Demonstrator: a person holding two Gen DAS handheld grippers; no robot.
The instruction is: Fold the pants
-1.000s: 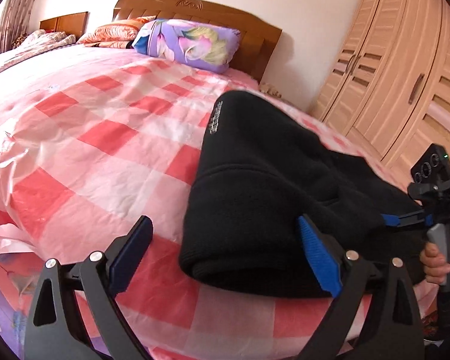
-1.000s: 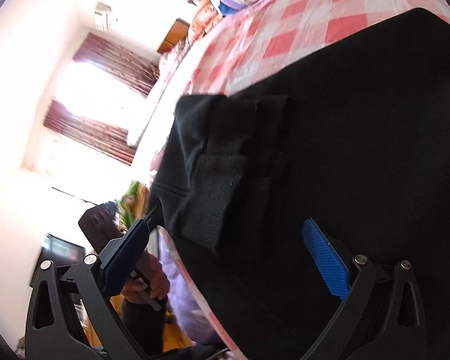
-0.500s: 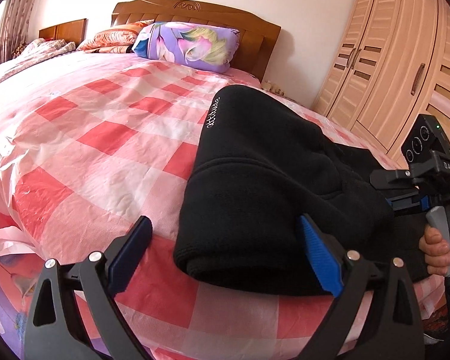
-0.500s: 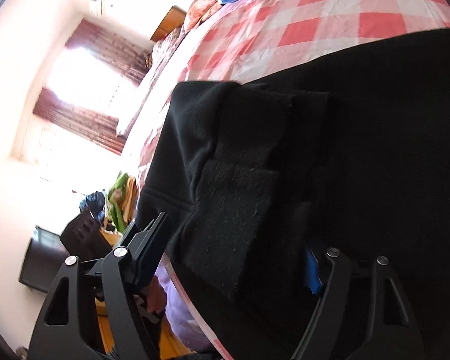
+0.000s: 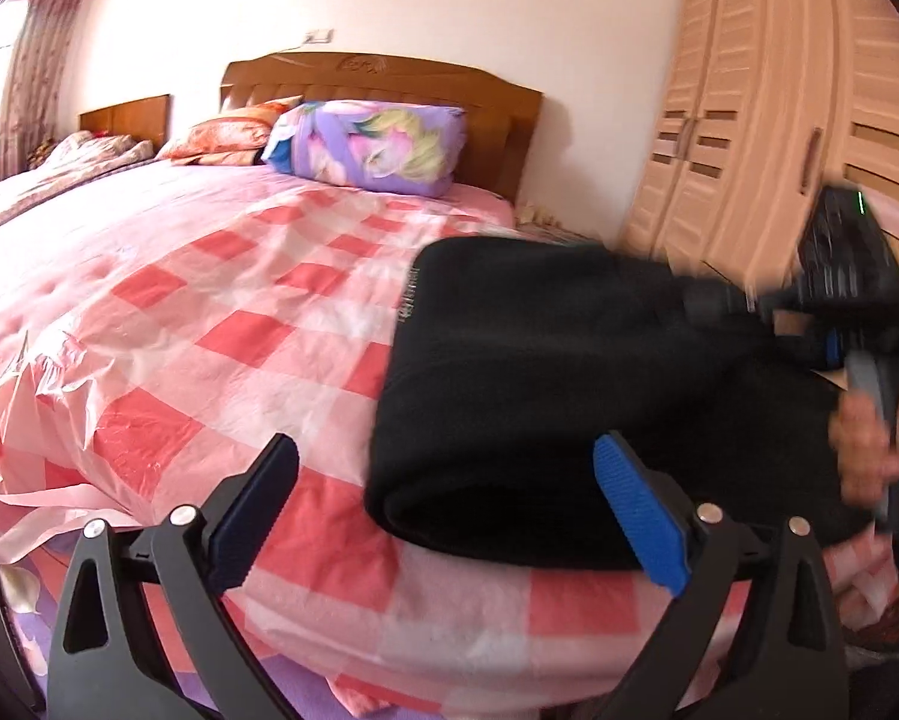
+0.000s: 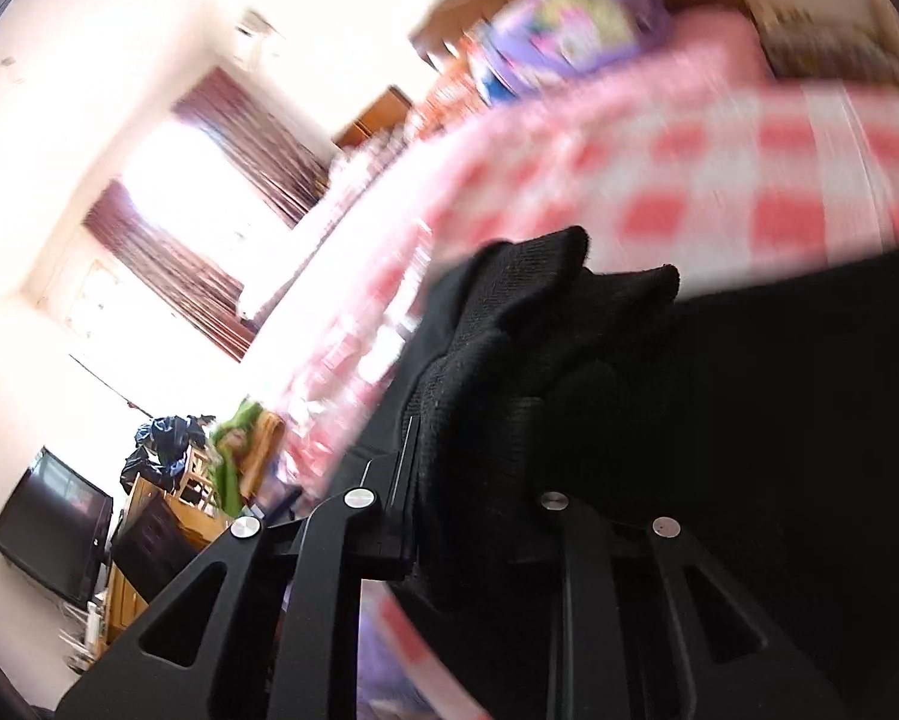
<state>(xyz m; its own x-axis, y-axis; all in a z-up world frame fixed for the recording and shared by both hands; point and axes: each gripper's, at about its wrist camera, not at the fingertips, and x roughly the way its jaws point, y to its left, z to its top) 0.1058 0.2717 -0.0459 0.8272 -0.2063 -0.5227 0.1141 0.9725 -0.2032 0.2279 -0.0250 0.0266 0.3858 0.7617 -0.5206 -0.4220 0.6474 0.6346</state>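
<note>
Right gripper (image 6: 479, 480): just closed, clamped on black pants (image 5: 539, 396) (bunched cuff edge).
Left gripper (image 5: 443, 516): spread wide, holding nothing.

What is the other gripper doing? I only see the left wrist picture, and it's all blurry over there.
Observer: The right gripper has just been closing. Its jaws are shut on a bunched edge of the black pants.
Operator: What else is over there that I can't see?
Observer: A dark TV against the wall, low on the left of the right wrist view.
Operator: Anything colourful?
Observer: Yes, a green cloth, to the right of the TV in that view.
</note>
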